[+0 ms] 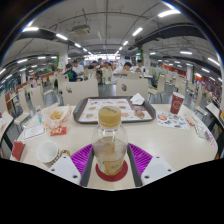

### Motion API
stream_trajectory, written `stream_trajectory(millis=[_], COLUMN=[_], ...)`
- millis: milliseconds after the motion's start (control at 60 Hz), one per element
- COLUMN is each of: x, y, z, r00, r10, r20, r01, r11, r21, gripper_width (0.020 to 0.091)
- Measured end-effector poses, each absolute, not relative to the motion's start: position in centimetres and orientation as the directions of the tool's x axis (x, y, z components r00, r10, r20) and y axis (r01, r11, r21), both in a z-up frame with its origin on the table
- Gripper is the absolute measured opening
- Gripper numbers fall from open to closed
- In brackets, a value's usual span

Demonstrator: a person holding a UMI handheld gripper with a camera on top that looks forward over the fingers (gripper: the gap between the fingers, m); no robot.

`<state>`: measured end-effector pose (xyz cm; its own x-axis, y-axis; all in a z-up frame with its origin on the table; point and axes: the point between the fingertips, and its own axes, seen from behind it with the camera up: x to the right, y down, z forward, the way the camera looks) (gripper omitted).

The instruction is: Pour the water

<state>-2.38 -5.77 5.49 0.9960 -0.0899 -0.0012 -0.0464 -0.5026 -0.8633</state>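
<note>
With the gripper (110, 160) jaws clenched on the clear plastic bottle with yellowish cap (109, 140), hold it upright, then tilt slowly toward the white paper cup (47, 152).

1. Bottle (109, 142): base concealed between the gripper (110, 160) pads; finger contact indeterminate.
2. Tray (88, 115) contents: too small to identify.
3. People (105, 72) beyond the table: indistinct.
</note>
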Motion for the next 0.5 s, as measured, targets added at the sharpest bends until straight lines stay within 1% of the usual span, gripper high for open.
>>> stream_trajectory(millis=[50,67,83,117,133,183,367,500], x=[-2.3,-2.3,-2.3,-2.3,-2.5,-2.5,-3.8,-4.2], y=[-6.4,-6.7,-7.0,-7.9,-8.2,-9.8,-15.7,-18.7], z=[6.2,6.5,6.8,7.6,8.0,9.3,13.8,15.9], r00=[0.996,0.997,0.997,0.997,0.997,0.997,0.997,0.996], r10=[-0.083,-0.081,-0.081,-0.077,-0.075,-0.075,-0.081,-0.067], r20=[0.010,0.014,0.018,0.024,0.028,0.030,0.011,0.056], r01=[-0.034,-0.030,-0.027,-0.021,-0.017,-0.016,-0.039,0.004], r11=[-0.515,-0.519,-0.524,-0.533,-0.536,-0.550,-0.596,-0.603], r21=[-0.856,-0.855,-0.852,-0.846,-0.844,-0.835,-0.802,-0.798], gripper_width=[0.0799,0.0840,0.0867,0.0834,0.0830,0.0859,0.0857,0.0850])
